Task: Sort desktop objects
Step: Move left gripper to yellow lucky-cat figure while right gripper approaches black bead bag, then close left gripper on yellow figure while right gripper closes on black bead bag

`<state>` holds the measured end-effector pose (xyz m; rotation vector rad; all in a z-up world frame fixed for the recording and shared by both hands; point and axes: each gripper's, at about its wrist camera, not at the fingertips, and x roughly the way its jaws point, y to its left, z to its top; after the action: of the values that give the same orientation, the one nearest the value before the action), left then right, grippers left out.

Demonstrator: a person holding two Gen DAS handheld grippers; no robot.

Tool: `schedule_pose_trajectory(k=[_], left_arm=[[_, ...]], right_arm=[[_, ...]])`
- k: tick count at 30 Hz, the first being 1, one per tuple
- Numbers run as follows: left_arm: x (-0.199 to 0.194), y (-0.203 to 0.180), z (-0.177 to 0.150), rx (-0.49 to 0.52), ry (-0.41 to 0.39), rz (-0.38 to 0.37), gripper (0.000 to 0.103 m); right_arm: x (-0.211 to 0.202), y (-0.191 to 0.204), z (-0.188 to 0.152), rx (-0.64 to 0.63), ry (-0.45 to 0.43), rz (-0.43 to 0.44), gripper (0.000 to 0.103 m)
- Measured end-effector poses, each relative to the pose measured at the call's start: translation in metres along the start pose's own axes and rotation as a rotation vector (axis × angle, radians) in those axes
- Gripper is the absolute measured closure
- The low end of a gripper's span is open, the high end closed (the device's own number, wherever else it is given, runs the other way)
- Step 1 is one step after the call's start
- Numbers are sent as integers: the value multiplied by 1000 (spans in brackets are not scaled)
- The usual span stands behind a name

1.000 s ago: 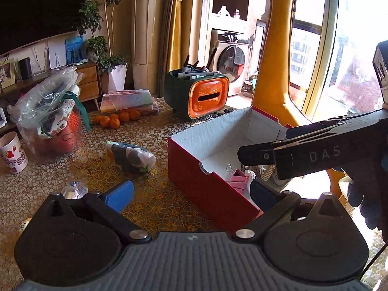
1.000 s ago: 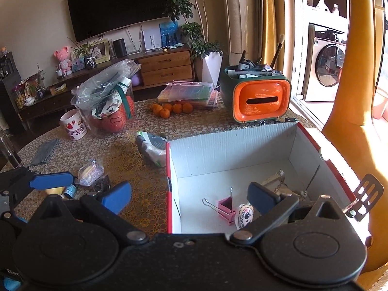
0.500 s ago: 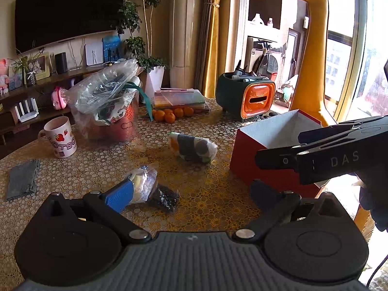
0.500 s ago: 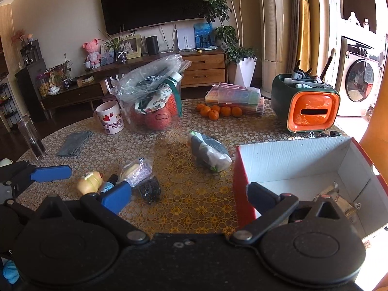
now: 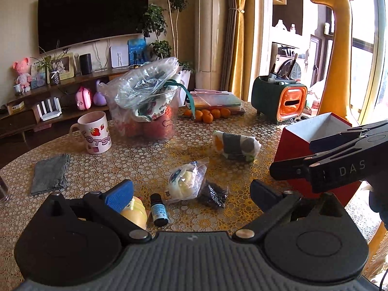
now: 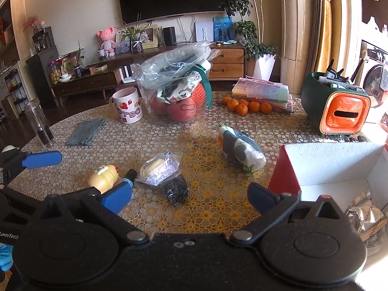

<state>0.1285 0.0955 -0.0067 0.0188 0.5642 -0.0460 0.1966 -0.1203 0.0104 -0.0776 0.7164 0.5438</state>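
Over the desk [image 5: 145, 160], the left gripper [image 5: 191, 194] is hovering with its fingers spread apart and gripping nothing. Just ahead of it, a small dark bottle [image 5: 158, 208] is lying beside a yellow toy [image 5: 135, 212], which is sitting close under the blue left finger [image 5: 120, 194]. A clear packet [image 5: 186, 179] and a black bag [image 5: 213, 192] are resting between the fingers, farther out. On the right, the right gripper [image 6: 189, 197] is also hanging open and empty, beside the red box [image 6: 283, 177], with the same clutter lying ahead of it.
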Motion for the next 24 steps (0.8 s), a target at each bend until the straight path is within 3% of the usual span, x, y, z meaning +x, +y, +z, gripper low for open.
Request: schedule_pose_trajectory(k=[15, 24], left_arm=[[36, 57, -21, -112, 38, 73, 0], [60, 76, -34, -142, 86, 74, 1]], right_arm=[[55, 20, -3, -80, 54, 34, 2], [95, 31, -12, -142, 103, 47, 4]])
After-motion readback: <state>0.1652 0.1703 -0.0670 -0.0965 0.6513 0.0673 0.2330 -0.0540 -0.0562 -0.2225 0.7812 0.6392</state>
